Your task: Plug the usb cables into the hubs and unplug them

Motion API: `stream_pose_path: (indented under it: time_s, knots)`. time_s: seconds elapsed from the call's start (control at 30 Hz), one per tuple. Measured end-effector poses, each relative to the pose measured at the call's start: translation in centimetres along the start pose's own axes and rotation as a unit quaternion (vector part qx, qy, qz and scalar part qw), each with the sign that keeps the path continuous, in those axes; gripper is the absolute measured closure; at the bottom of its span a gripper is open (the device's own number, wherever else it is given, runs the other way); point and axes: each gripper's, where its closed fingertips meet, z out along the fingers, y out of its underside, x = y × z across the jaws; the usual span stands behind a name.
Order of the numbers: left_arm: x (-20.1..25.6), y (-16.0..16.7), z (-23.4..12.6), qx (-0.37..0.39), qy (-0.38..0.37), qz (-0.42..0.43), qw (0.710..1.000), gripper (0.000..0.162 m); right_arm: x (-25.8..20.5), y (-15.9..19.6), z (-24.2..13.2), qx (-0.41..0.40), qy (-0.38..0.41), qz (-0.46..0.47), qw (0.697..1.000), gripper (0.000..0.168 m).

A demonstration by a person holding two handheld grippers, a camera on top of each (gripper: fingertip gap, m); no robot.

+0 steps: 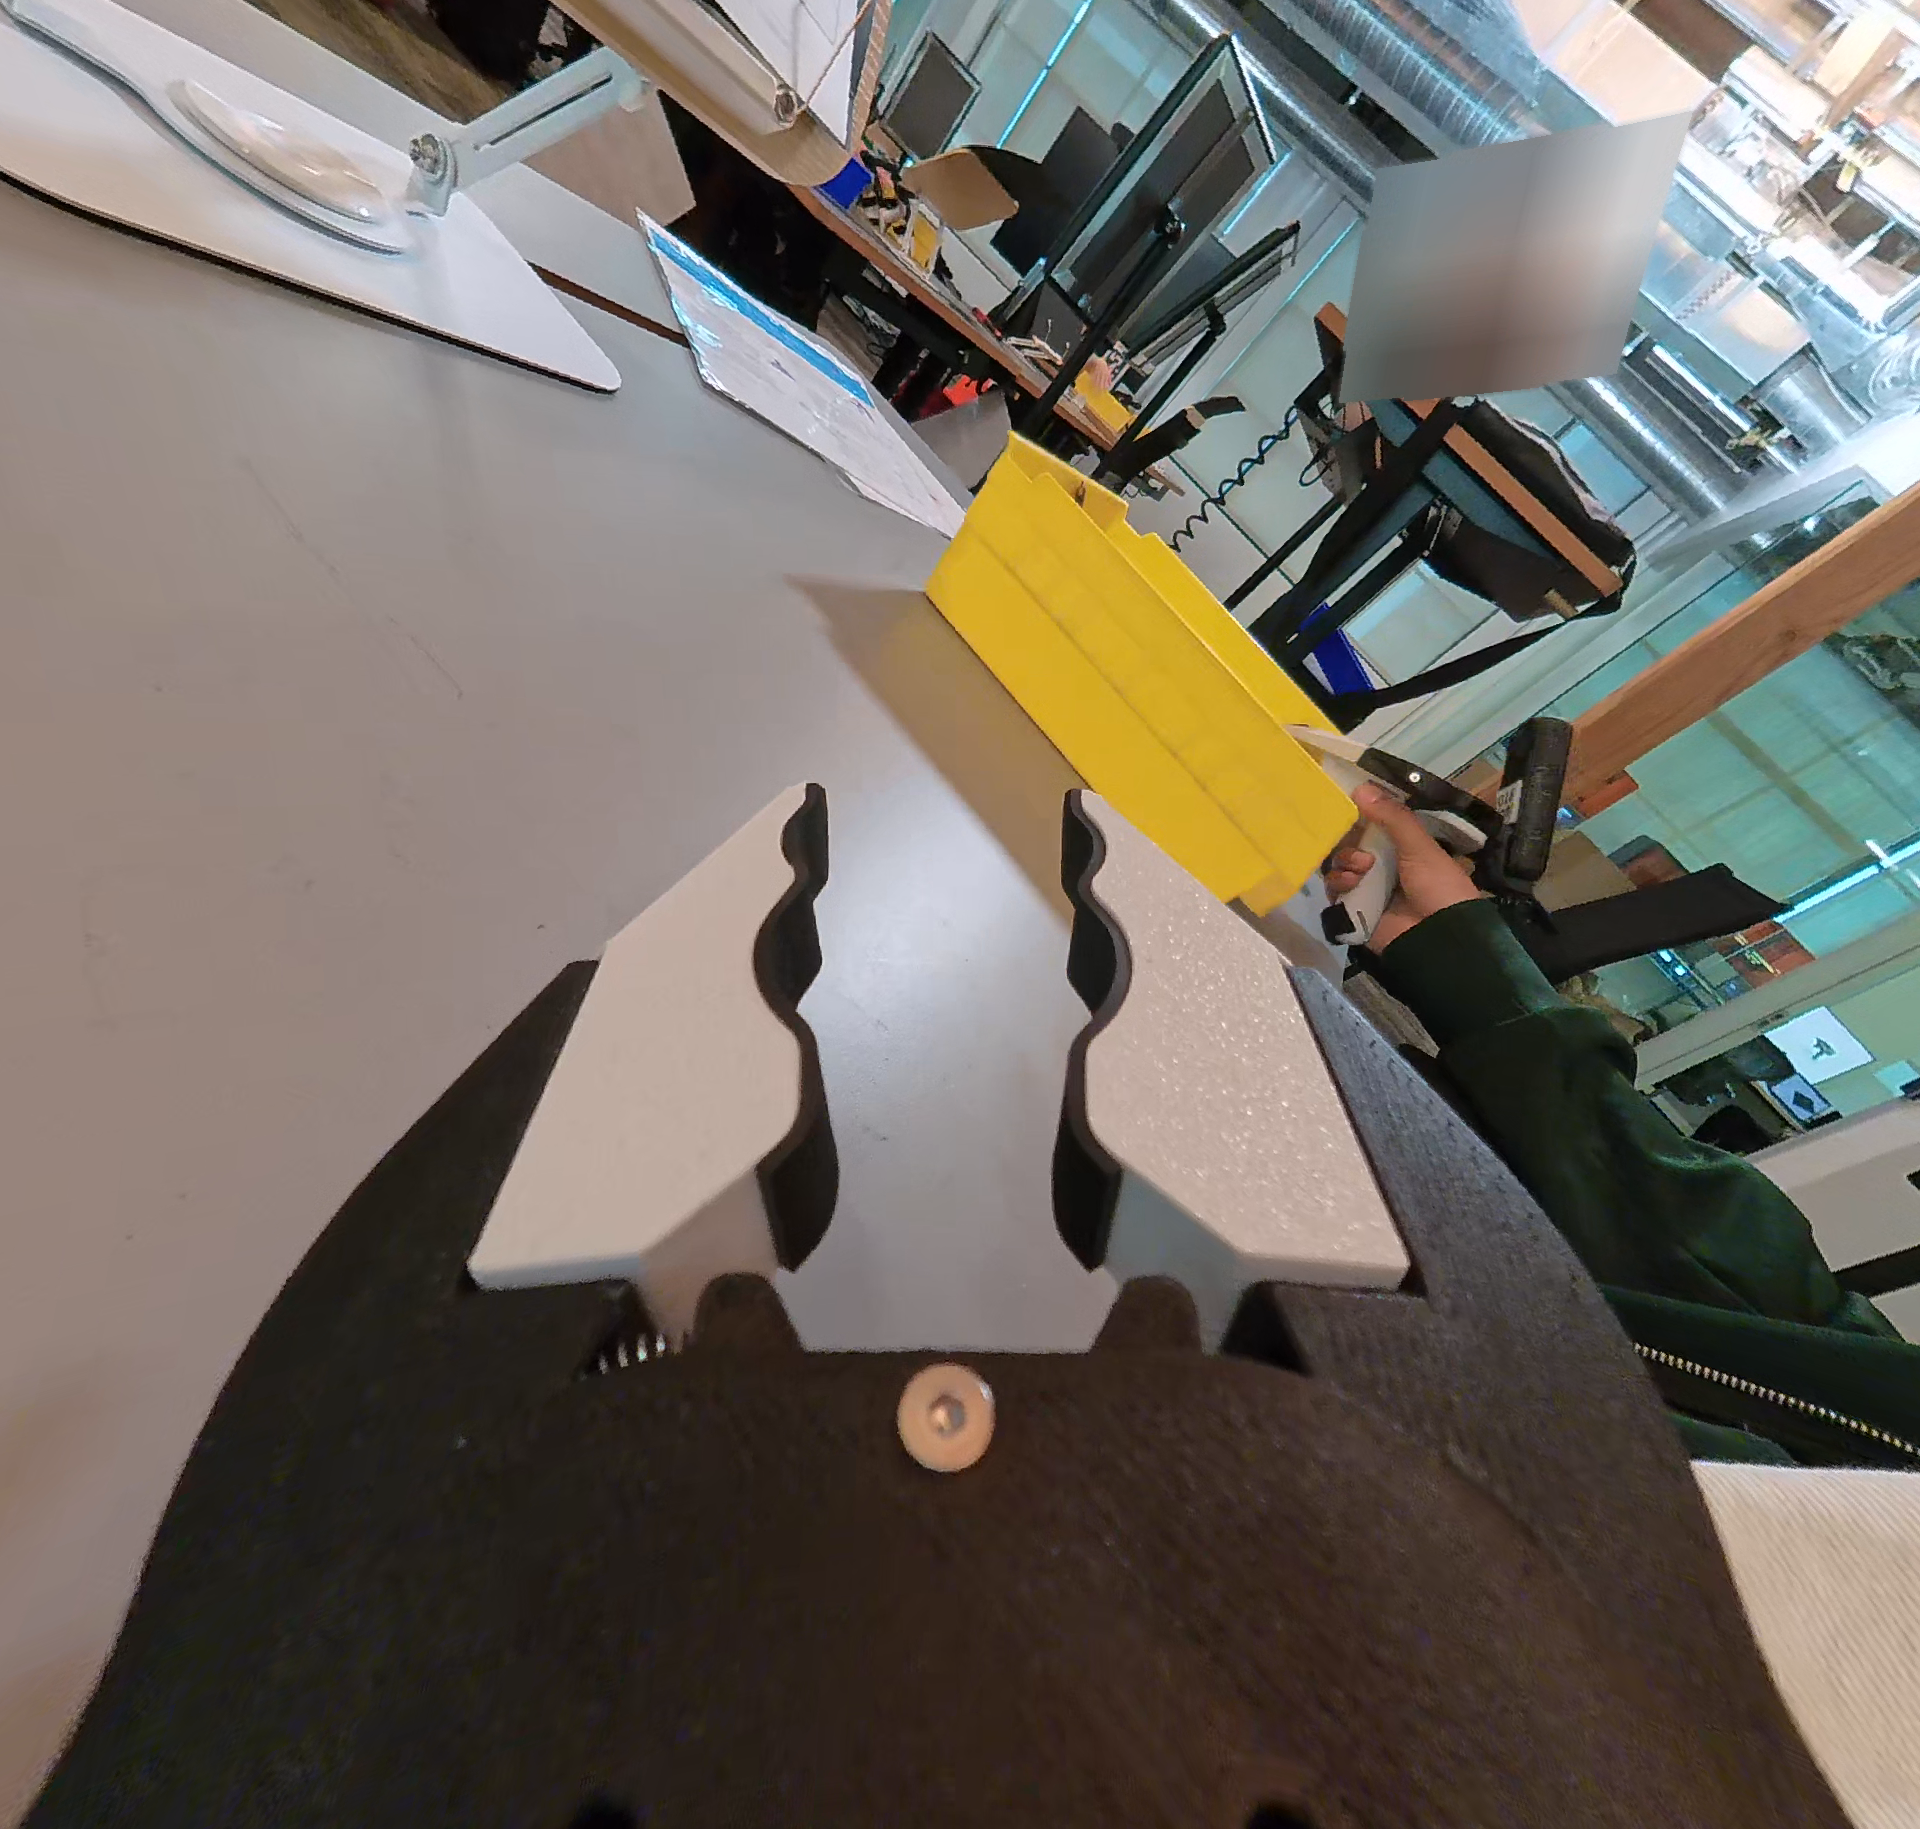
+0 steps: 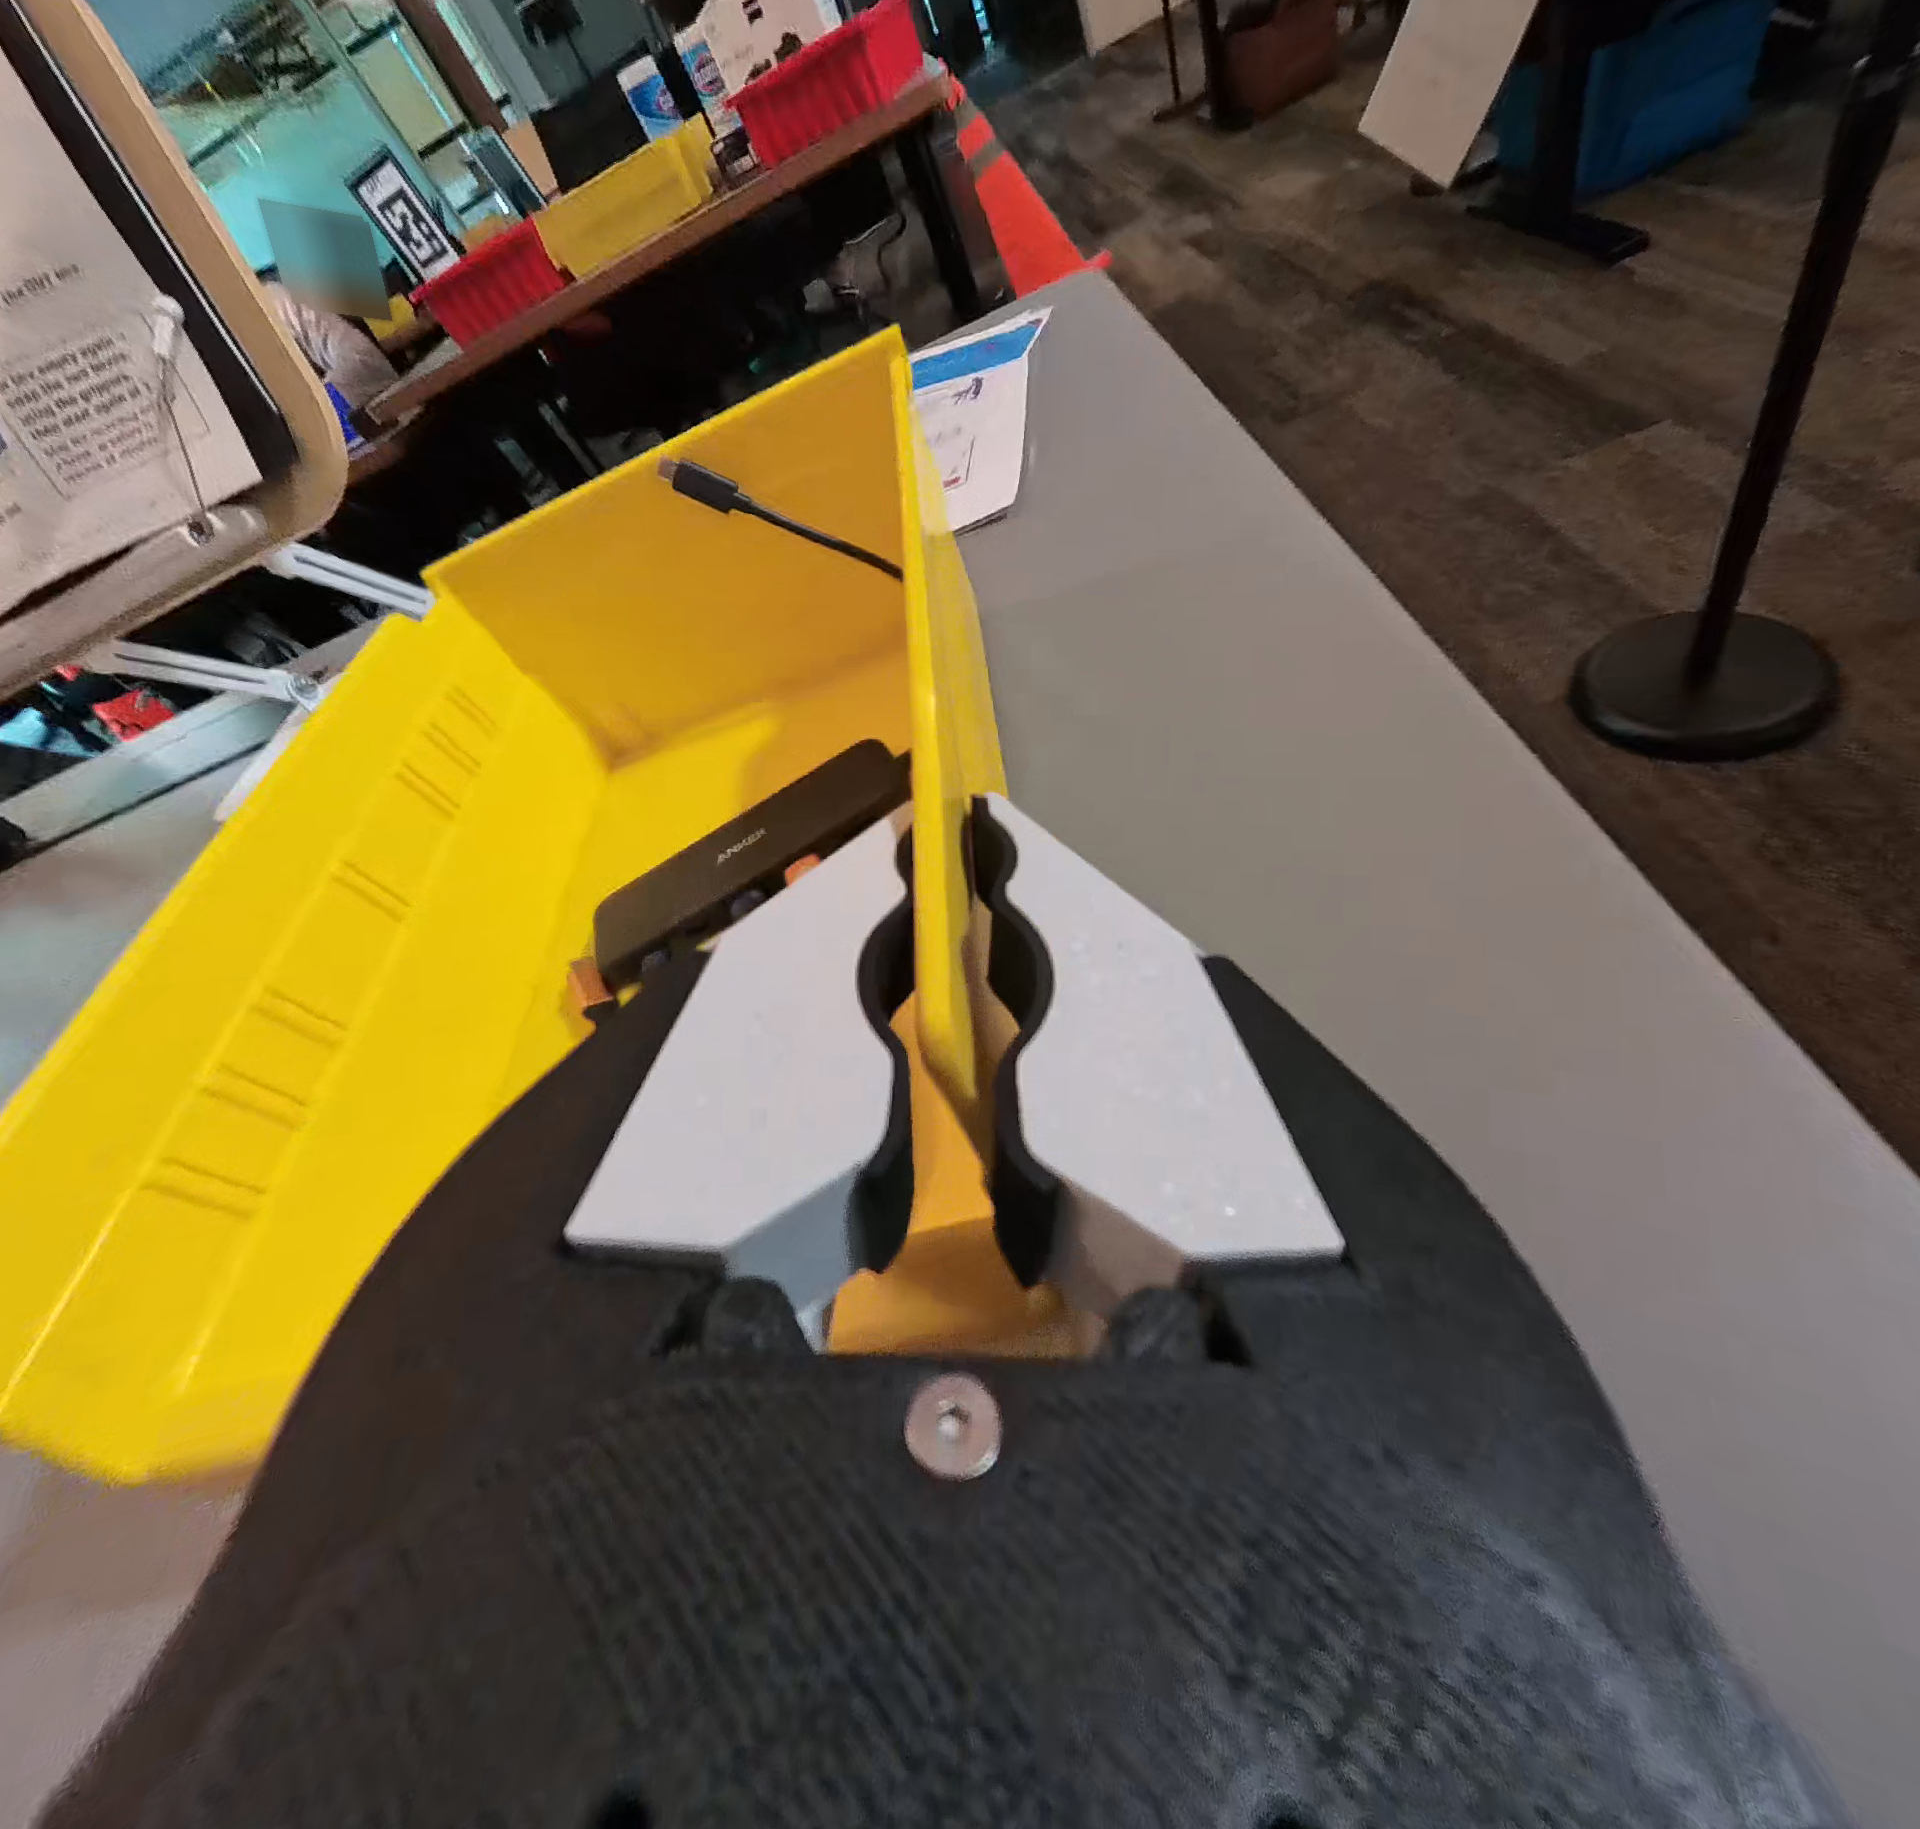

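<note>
A yellow bin [image 2: 312, 948] stands on the grey table [image 2: 1299, 844]. Inside it lie a black USB hub [image 2: 758, 854] and a black cable with its plug [image 2: 707, 486] resting against the far wall. My right gripper [image 2: 948, 823] is shut on the bin's right wall. In the left wrist view the same bin [image 1: 1122, 678] stands ahead and to the right, with the right gripper [image 1: 1351, 771] and a hand at its near end. My left gripper [image 1: 945, 813] is open and empty above the bare table [image 1: 364, 740], short of the bin.
A white stand base with a metal arm [image 1: 343, 221] sits at the far left of the table. A printed sheet [image 1: 790, 377] lies behind the bin. A board with paper [image 2: 104, 377] hangs at the left. A black post with a round base [image 2: 1704, 678] stands on the floor past the table's right edge.
</note>
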Motion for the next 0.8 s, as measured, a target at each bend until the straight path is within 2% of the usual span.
stream_pose_path:
  time_s: [0.23,0.33,0.8]
  knots:
    - [-0.03,0.14,0.07,-0.003,0.000,-0.002,1.000,0.118,0.65,-0.61,-0.42,0.031,-0.032,0.110,0.993,0.140]
    - [-0.04,0.21,0.11,-0.006,0.000,-0.003,1.000,0.118,0.58,-0.65,-0.57,0.031,-0.047,0.133,0.989,0.135]
    - [-0.03,0.40,0.20,-0.010,0.001,-0.005,1.000,0.118,0.83,-0.22,-0.55,0.013,-0.012,0.089,0.996,0.135]
